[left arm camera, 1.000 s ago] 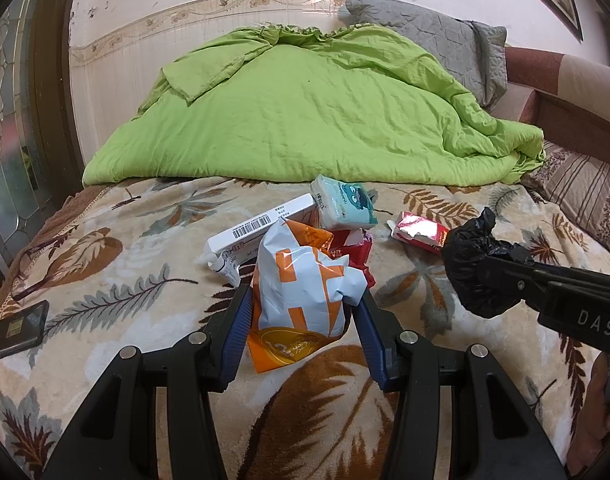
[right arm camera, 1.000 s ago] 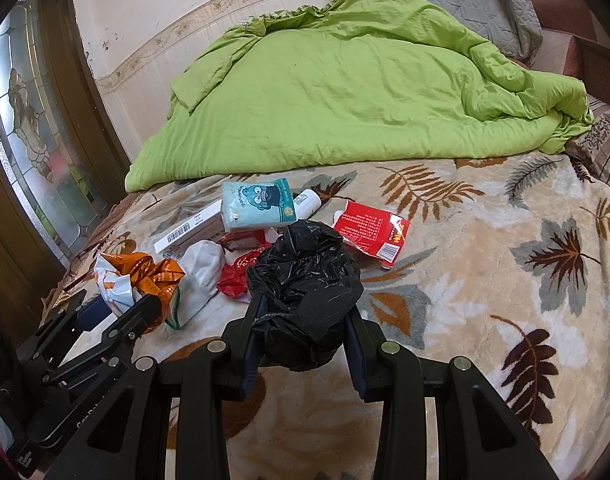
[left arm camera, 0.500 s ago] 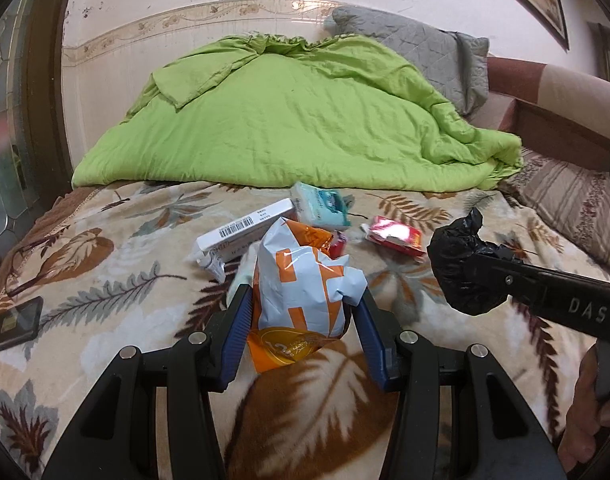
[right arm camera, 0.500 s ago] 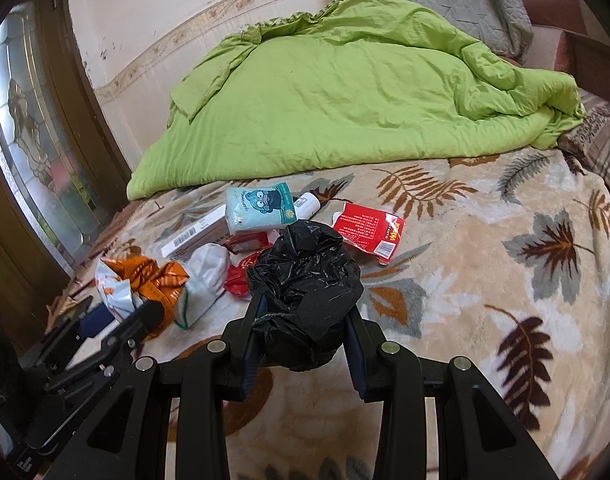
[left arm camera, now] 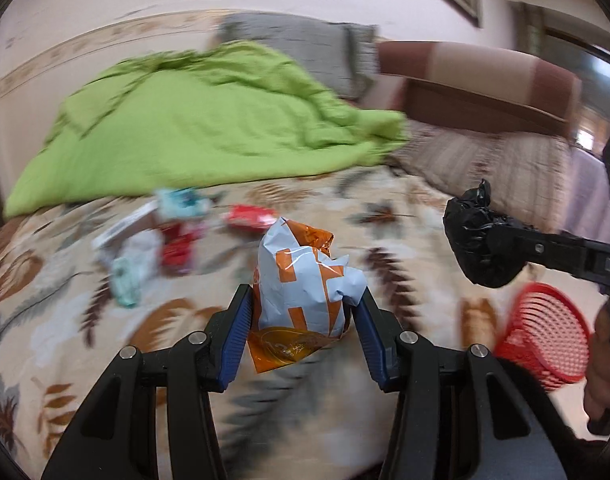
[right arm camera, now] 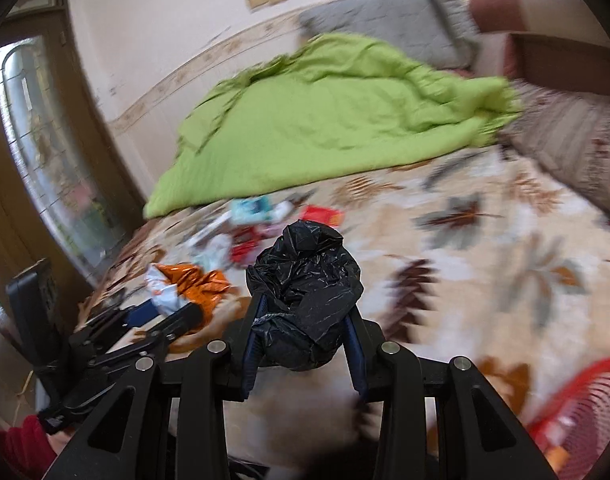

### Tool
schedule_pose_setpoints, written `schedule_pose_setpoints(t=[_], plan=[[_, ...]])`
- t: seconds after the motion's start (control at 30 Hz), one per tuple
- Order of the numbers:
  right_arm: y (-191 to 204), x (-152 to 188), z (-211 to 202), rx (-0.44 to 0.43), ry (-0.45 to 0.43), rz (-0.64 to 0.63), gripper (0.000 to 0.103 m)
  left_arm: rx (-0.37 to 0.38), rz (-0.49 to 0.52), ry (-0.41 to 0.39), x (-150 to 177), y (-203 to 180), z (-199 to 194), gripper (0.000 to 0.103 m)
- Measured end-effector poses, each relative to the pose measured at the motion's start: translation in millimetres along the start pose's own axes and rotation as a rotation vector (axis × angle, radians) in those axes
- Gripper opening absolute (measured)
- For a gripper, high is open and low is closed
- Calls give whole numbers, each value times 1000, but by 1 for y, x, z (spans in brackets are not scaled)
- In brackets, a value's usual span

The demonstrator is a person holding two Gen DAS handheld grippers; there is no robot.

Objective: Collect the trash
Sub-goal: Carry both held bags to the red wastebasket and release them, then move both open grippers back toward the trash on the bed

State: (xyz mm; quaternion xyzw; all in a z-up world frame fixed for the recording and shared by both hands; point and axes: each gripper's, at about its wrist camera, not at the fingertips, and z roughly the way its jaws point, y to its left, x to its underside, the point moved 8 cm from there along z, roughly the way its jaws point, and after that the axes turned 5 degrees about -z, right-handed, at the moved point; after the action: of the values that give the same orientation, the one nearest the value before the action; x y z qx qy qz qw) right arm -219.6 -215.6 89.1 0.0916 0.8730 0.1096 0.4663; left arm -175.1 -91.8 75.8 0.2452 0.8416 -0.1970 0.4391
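Left tongs [left arm camera: 303, 312] grip a crumpled orange-and-white wrapper [left arm camera: 305, 280] between blue pads, clear of the bed [left arm camera: 405, 208]. Right tongs [right arm camera: 303, 340] clamp a balled black bag [right arm camera: 305, 296]. Red basket [left arm camera: 545, 340] sits low, just right of both tongs (contents too blurred to read). More litter [left arm camera: 177, 236] lies ahead-left on the bed.

1. The left wrist camera sits just behind its own two fingers and looks forward and a bit down across the bed [left arm camera: 417, 216].
2. The right wrist camera looks the same way from its own fingers.
3. Both see the green blanket [left arm camera: 193, 128] [right arm camera: 329, 120], the red basket [left arm camera: 545, 340] [right arm camera: 585, 408], and each other's gripper.
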Motion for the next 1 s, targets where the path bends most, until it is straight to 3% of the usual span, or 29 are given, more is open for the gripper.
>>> schedule_pose_setpoints(t=[0.33, 0.53, 0.77, 0.83, 0.9, 1.0], plan=[[-137, 25, -127, 285, -82, 189, 40, 314, 141, 30, -24, -155, -3, 49], [-189, 49, -186, 412, -100, 253, 40, 451, 208, 109, -11, -231, 7, 49], [-226, 90, -199, 442, -66, 373, 42, 557, 238, 259, 20, -294, 36, 50], [-232, 98, -199, 432, -59, 410, 45, 569, 239, 279, 23, -300, 40, 58], [-238, 103, -201, 424, -59, 446, 52, 574, 230, 269, 21, -302, 38, 80], [-240, 100, -208, 444, -74, 439, 57, 563, 226, 220, 12, -295, 30, 80]])
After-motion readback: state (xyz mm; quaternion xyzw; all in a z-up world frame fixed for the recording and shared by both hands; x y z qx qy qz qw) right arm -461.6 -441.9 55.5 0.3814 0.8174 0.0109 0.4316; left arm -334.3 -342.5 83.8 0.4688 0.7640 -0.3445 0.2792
